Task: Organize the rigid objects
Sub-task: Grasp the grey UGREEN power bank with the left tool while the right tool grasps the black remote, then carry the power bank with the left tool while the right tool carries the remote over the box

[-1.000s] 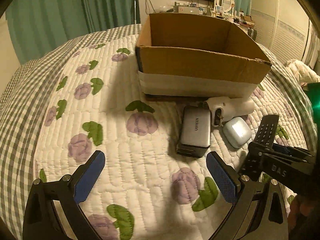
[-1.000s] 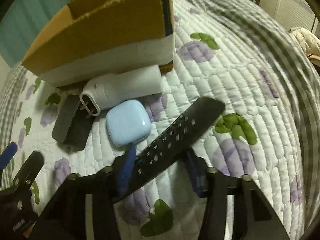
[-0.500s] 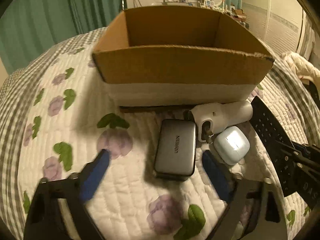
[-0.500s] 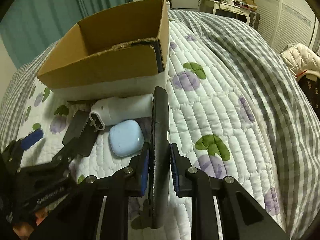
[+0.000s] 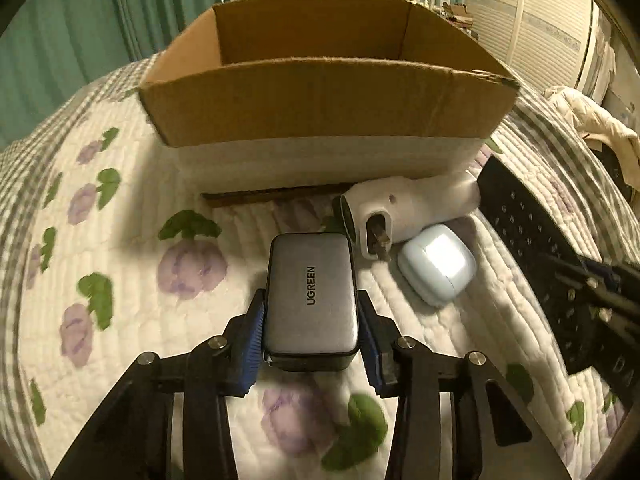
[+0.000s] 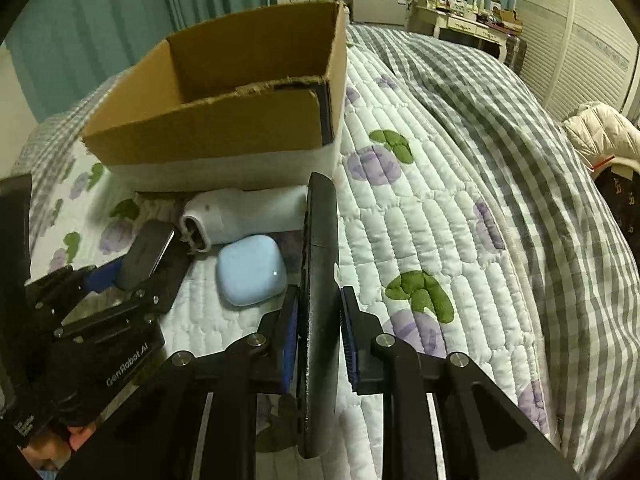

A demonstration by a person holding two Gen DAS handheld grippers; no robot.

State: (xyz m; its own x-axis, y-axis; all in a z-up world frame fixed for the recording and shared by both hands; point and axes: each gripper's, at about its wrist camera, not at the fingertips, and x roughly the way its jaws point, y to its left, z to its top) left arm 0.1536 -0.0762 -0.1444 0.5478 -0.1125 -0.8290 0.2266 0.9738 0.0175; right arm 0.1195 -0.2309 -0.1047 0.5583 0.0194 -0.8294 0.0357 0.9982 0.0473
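Charger, a grey block marked UGREEN, lies flat on the quilted bed, its near half between the jaws of the left gripper; the blue pads sit against both long sides, so the jaws read as closed on it, not yet lifted. Remote control, black and turned on edge, is clamped between the jaws of the right gripper, its far end reaching toward the cardboard box. Just beyond the charger lie a white cylindrical device with a metal fitting at its end, and, touching it, a pale blue earbud case. The box stands open-topped behind them, close to the white device; what can be seen of its interior holds nothing. Step in hand, by judgement: both items are grasped and ready for transfer. The next move calls for raising each above the near box wall, carrying it over the rim, then opening the jaws inside.
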